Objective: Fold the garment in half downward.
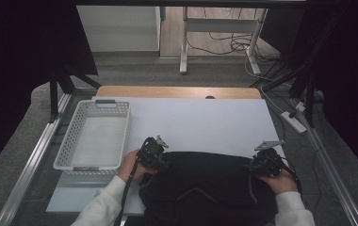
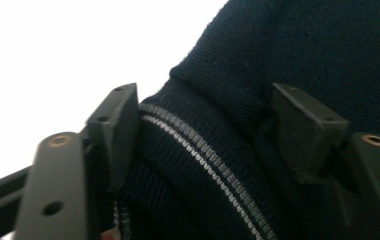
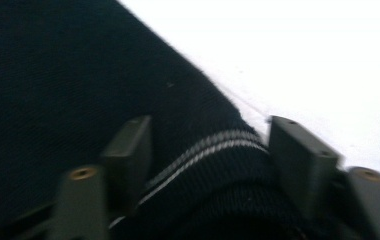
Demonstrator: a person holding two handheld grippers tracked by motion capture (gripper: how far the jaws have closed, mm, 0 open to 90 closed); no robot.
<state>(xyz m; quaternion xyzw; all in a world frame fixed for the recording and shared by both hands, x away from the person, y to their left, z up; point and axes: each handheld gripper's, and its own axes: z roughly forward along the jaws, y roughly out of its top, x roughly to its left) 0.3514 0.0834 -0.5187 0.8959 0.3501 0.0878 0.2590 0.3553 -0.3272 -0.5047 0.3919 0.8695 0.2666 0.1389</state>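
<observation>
Grey carpet and a mess of cables run behind the table (image 1: 200, 122), which has a white top with a strip of wood showing along the far edge. Sitting at about 9 o'clock on the white top is a white perforated basket (image 1: 73, 141), nothing in it that I can see.

Main thing here is a dark navy knit sweater (image 1: 205, 183), bunched up at the 6 o'clock edge of the table, right in front of the person. It has a ribbed band with two thin pale stripes running along it.

Left tongs (image 1: 160, 160) are at the sweater's 10 o'clock corner, just beside the basket's near right corner. From the left gripper view, the left tongs (image 2: 205, 130) have a thick roll of that striped rib between the jaws, and both pads look pressed into the fabric, so pinching it.

Right tongs (image 1: 255, 165) are at the sweater's 2 o'clock corner, near the right edge of the white top. In the right gripper view the right tongs (image 3: 210, 150) have the same deal: a fat fold of the striped band bunched between the jaws, with the knit bulging against both pads. Bit blurry though.

White sleeves on both forearms, coming in from 6 o'clock.
</observation>
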